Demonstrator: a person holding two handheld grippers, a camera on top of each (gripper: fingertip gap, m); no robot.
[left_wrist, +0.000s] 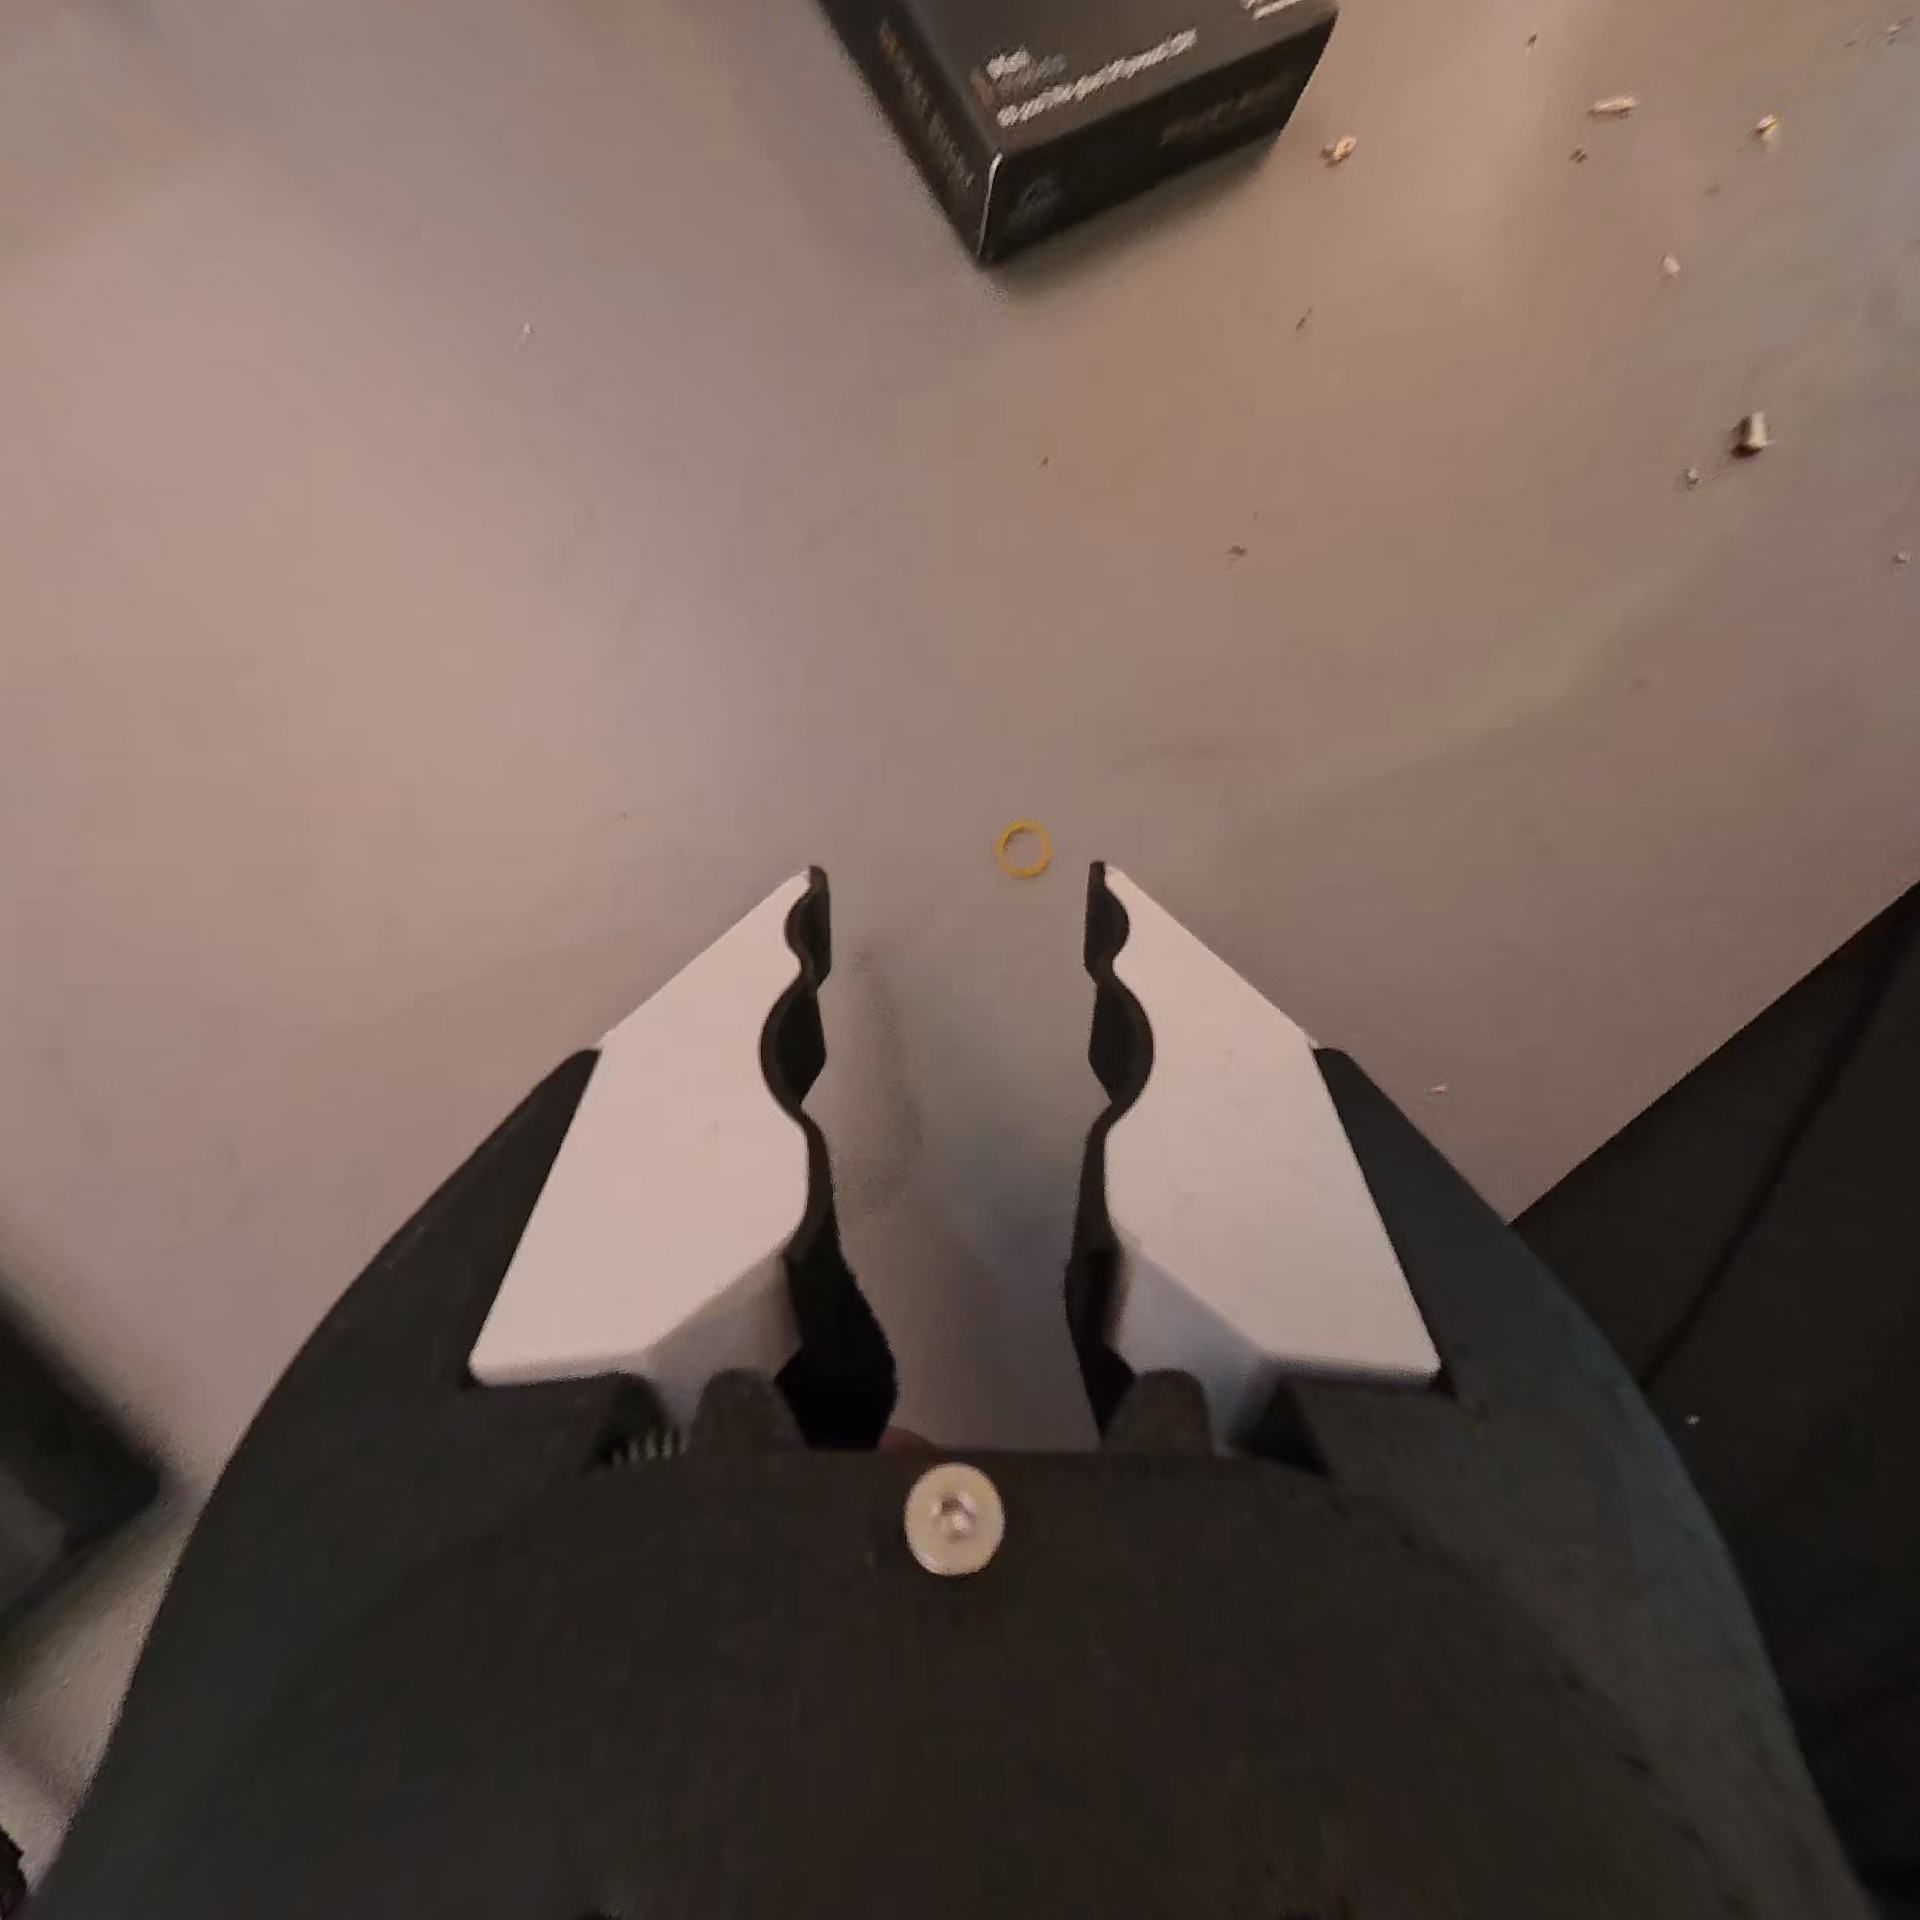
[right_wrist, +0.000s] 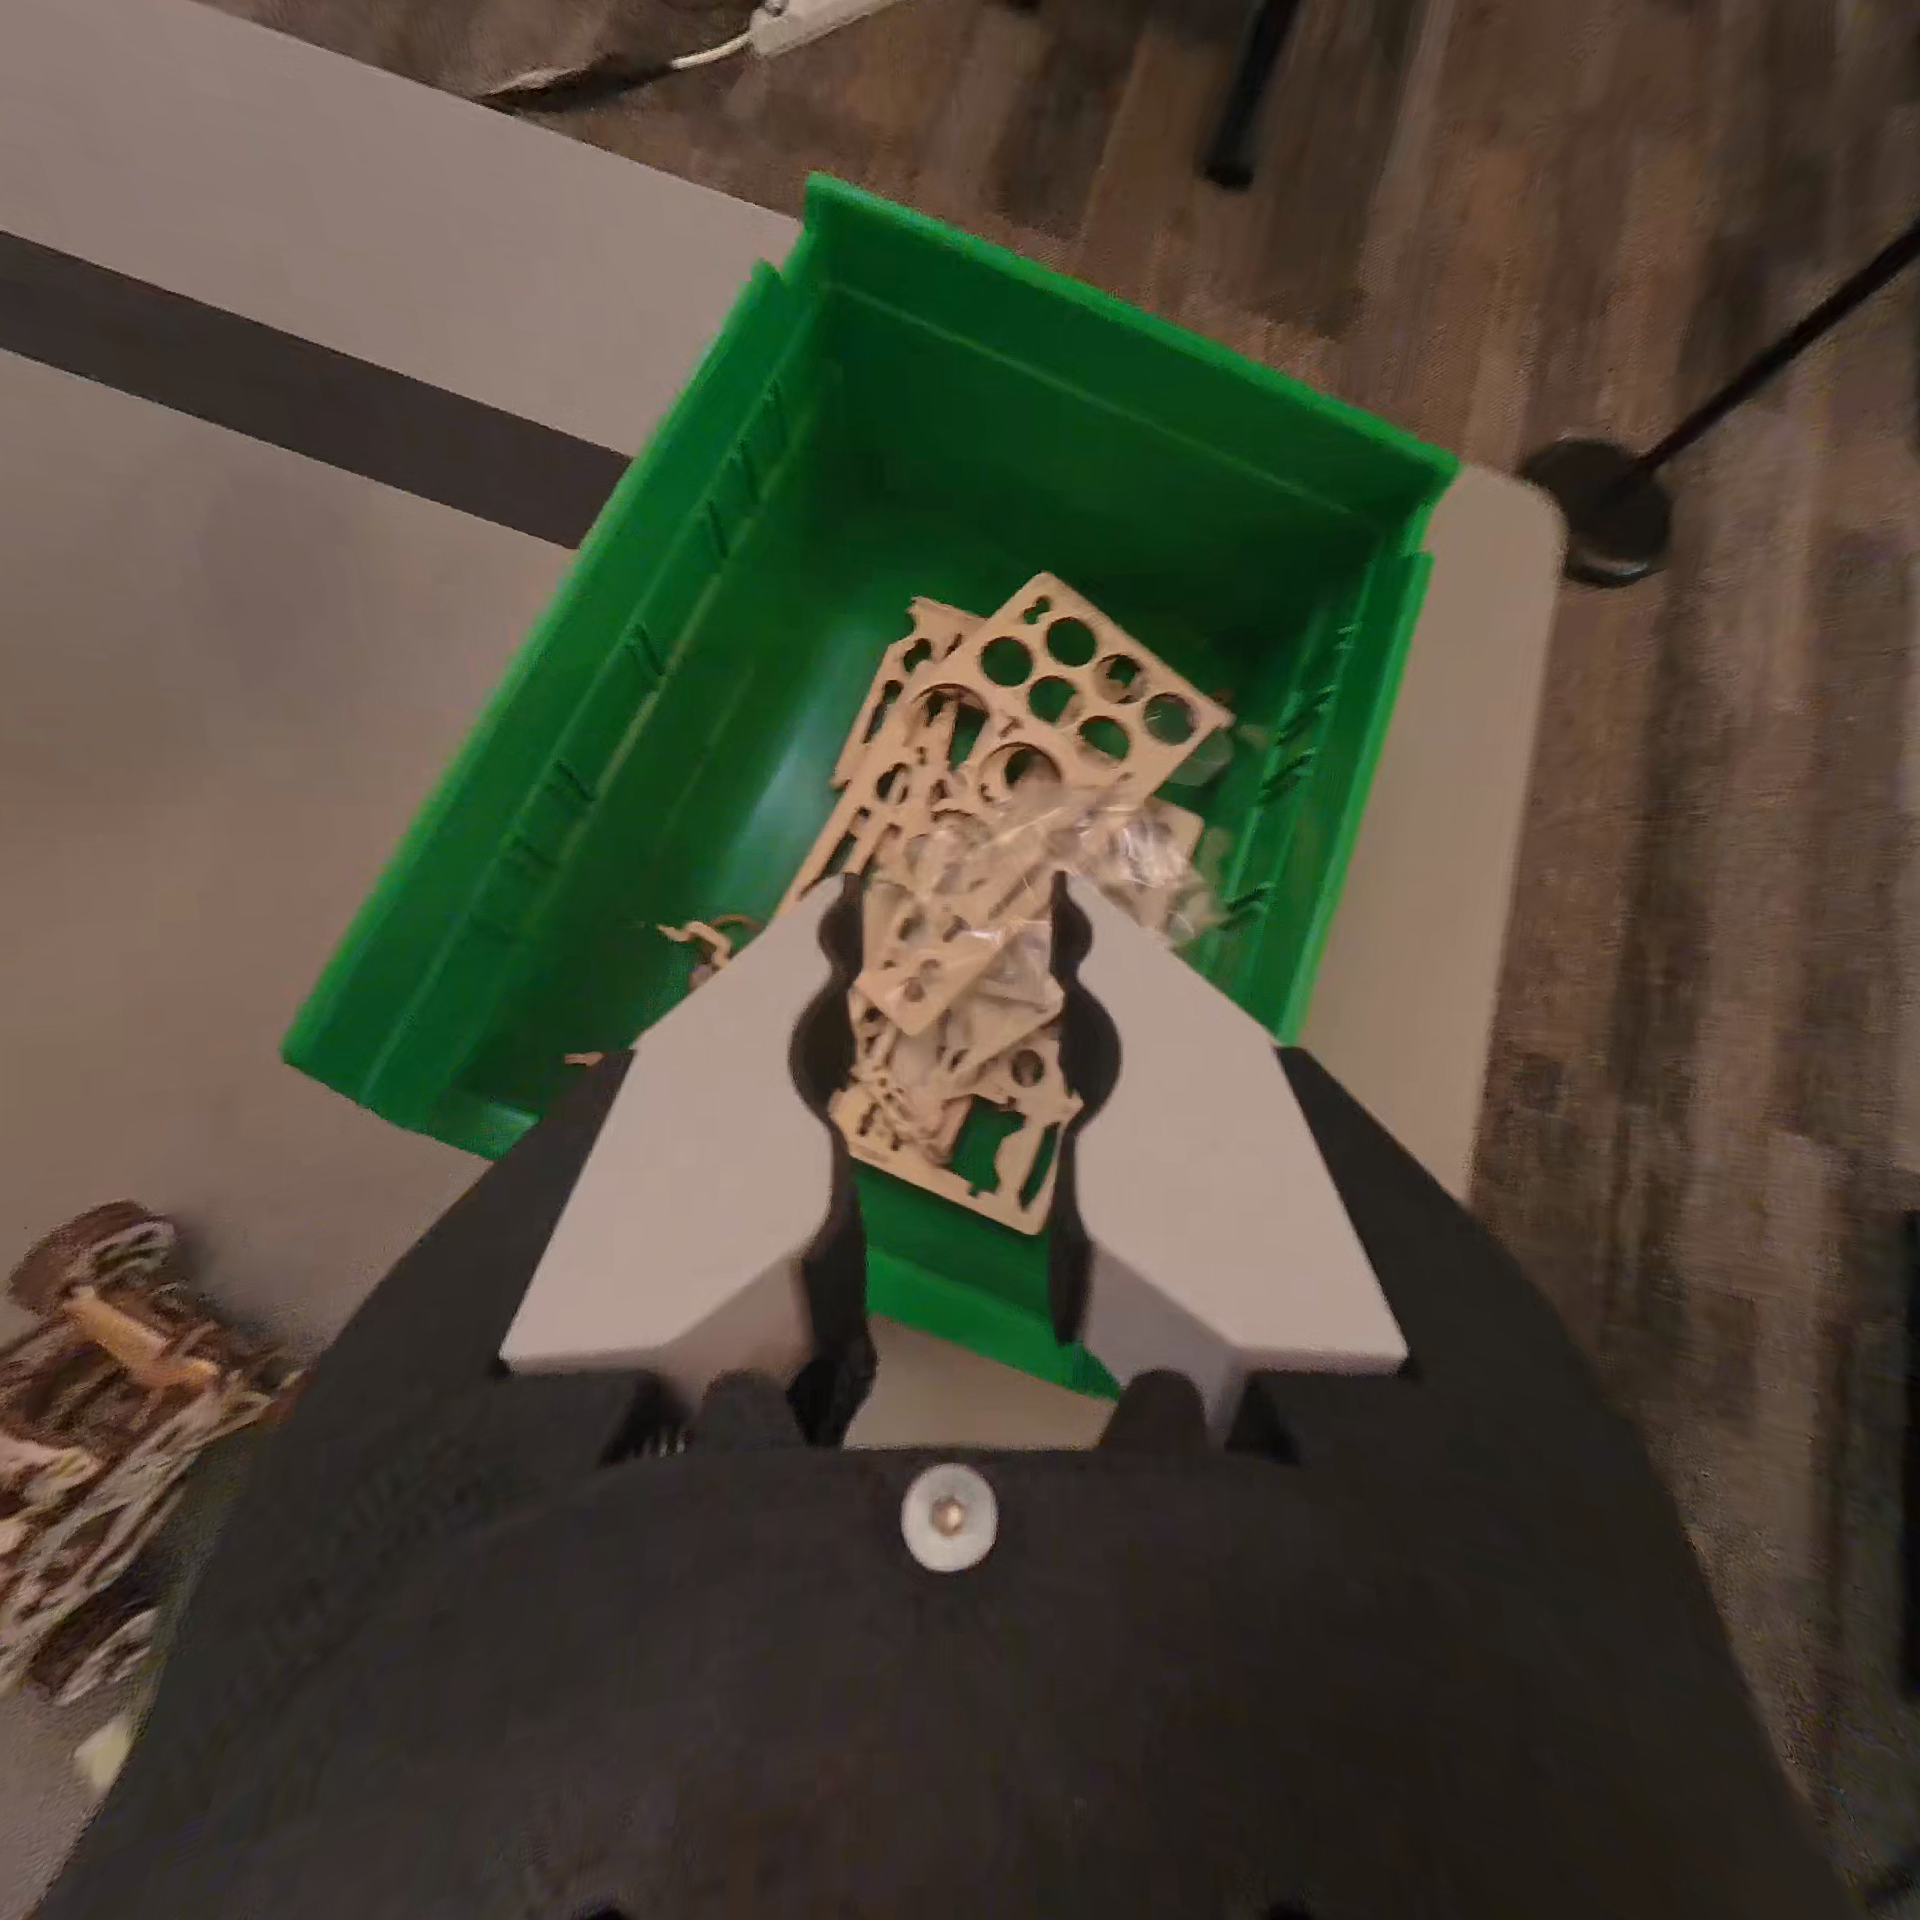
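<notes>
My left gripper (left_wrist: 956, 878) is open and empty, low over a grey table (left_wrist: 416, 623). A small yellow ring (left_wrist: 1022, 849) lies flat on the table just beyond its fingertips, slightly right of centre. My right gripper (right_wrist: 956, 883) is open above a green plastic bin (right_wrist: 1039, 343) that stands at the table's corner. In the bin lie several pale laser-cut wooden sheets (right_wrist: 1081, 686) with round and shaped holes, and a crumpled piece of clear plastic (right_wrist: 1039, 842) on top of them. The plastic shows right at the right fingertips; I cannot tell whether it touches them.
A black cardboard box (left_wrist: 1091, 114) sits at the far side of the table, with wood chips (left_wrist: 1751, 431) scattered to its right. The table edge runs at lower right (left_wrist: 1558, 1174). A brown wooden model (right_wrist: 104, 1382) stands left of the bin. A black stand base (right_wrist: 1605, 509) is on the wooden floor. My right fingertips sit around 80 cm from my left ones. About 12 cm separates my right fingertips from the crumpled piece of clear plastic (right_wrist: 1039, 842).
</notes>
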